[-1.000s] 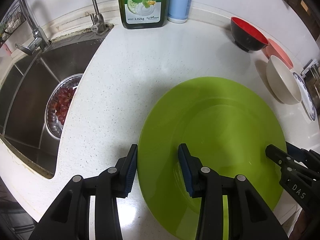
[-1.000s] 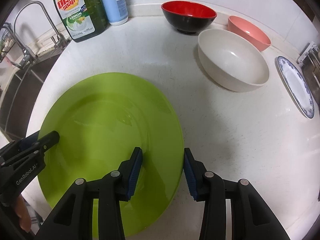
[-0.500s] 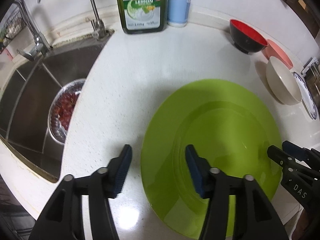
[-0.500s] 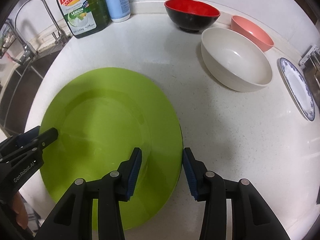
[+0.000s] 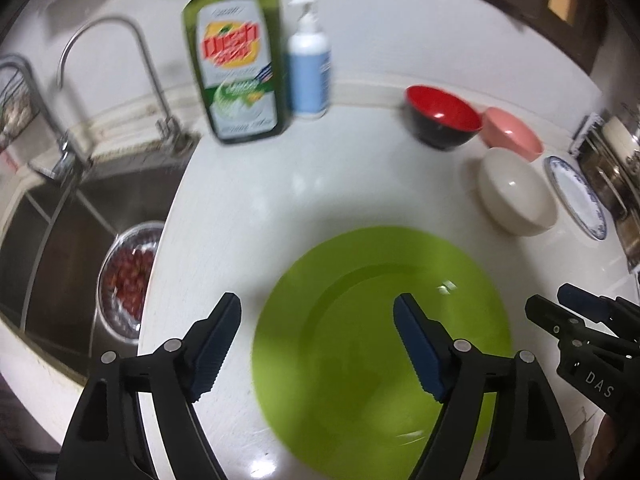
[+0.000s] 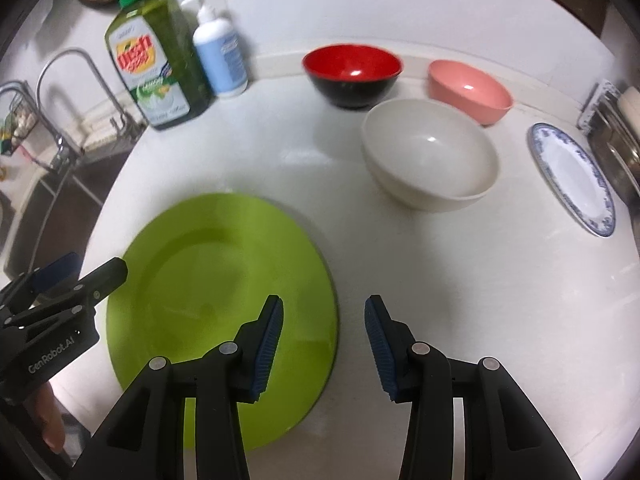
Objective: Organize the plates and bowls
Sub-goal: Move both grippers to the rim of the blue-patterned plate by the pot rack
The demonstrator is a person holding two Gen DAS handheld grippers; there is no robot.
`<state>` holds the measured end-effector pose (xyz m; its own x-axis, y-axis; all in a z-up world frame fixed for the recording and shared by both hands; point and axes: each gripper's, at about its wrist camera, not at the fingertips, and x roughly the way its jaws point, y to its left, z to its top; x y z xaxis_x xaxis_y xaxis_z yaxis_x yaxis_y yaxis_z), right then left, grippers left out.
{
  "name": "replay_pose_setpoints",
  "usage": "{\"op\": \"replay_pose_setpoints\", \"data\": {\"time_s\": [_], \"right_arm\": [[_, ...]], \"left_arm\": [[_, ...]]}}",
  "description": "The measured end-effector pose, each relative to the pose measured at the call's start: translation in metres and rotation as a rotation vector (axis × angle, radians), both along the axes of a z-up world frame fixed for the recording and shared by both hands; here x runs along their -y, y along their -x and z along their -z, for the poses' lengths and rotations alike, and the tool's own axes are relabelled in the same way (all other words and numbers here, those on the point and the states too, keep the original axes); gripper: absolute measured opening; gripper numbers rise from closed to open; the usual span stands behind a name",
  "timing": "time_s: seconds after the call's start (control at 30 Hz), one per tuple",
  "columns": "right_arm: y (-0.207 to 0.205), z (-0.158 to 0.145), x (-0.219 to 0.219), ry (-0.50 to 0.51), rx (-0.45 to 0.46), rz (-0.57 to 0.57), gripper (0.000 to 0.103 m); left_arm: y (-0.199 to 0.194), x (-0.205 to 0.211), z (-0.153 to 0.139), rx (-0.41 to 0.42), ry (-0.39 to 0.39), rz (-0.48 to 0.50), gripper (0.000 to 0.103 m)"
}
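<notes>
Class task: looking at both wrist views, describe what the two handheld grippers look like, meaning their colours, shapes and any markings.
Both the left gripper and the right gripper are matt black plastic, each with two angular fingers lined with ribbed dark-blue pads and studded with silver pivot pins. White lettering shows: "GenRobot.AI" on the left, "DAS" on the right. No cables or sleeves are visible.

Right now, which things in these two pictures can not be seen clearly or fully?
- Dish soap bottle, left wrist view: label's small print lost to motion blur.
- Metal bowl in the sink, left wrist view: partly hidden behind the counter edge; red contents blurred.
- Green plate, right wrist view: near rim covered by the right gripper.
</notes>
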<state>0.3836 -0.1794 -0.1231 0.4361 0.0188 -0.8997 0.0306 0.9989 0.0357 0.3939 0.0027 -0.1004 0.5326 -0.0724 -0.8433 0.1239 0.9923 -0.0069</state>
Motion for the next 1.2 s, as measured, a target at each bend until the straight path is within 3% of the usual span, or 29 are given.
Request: {"op": "replay_pose_setpoints", "data": {"time_s": [0.1,0.57,0.67,1.2], "right_arm": [[0.006,-0.011,0.012,-0.003,0.035,0.033,0.054],[0.035,-0.051,0.087,0.012,0.167,0.245,0.057],[0.04,-0.06,0.108,0.019,0.198,0.284,0.065],[0.055,-0.089,0.226,0.06,0.284,0.459,0.065]], "left_arm": [[-0.002,0.015,-0.012,0.035,-0.001,0.05,0.083],[-0.007,0.108,-0.053,0.135,0.031,0.253,0.091],[-0.009,0.133,-0.062,0.162,0.027,0.285,0.093],[-0.019,0.262,-0.088,0.219,0.041,0.422,0.094]]}}
